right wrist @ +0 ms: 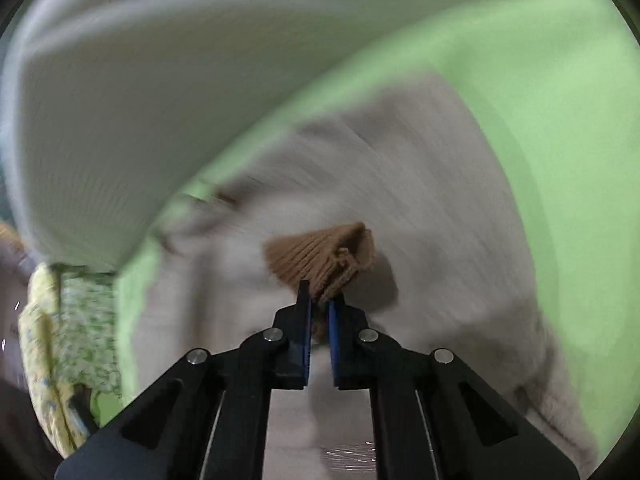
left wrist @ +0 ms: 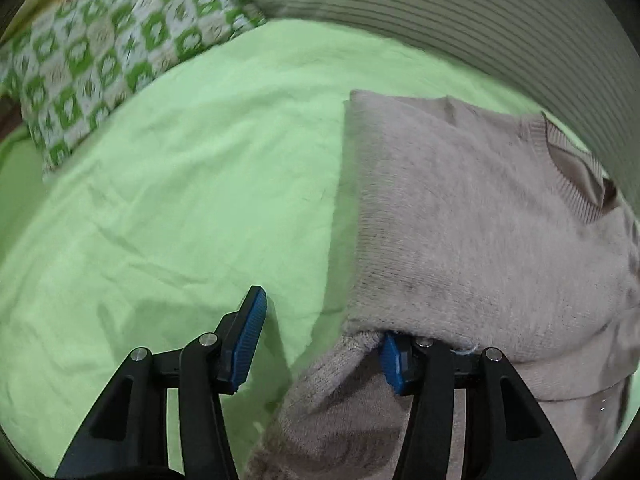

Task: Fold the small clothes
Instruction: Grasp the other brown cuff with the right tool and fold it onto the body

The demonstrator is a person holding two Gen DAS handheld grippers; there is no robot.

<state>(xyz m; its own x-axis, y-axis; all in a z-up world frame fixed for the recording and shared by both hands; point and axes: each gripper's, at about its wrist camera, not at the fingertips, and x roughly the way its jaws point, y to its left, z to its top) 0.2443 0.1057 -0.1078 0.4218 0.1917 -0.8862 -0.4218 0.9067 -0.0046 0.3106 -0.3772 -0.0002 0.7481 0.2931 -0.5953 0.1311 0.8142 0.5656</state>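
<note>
A beige knit sweater (left wrist: 460, 208) lies partly folded on a green bedsheet (left wrist: 180, 180), its ribbed collar (left wrist: 568, 176) at the right. My left gripper (left wrist: 320, 316) stands open at the sweater's left edge. Its right finger (left wrist: 394, 360) is tucked under a fold of the knit and its left finger (left wrist: 250, 336) is over the bare sheet. In the blurred right wrist view, my right gripper (right wrist: 320, 294) is shut on a brown ribbed cuff (right wrist: 320, 252), held just above the sweater body (right wrist: 420, 184).
A green-and-white patterned pillow (left wrist: 100, 60) lies at the upper left of the bed. Grey striped fabric (left wrist: 440, 8) runs along the far side. A pale blurred surface (right wrist: 140, 80) fills the upper left of the right wrist view, with the pillow (right wrist: 72, 340) below it.
</note>
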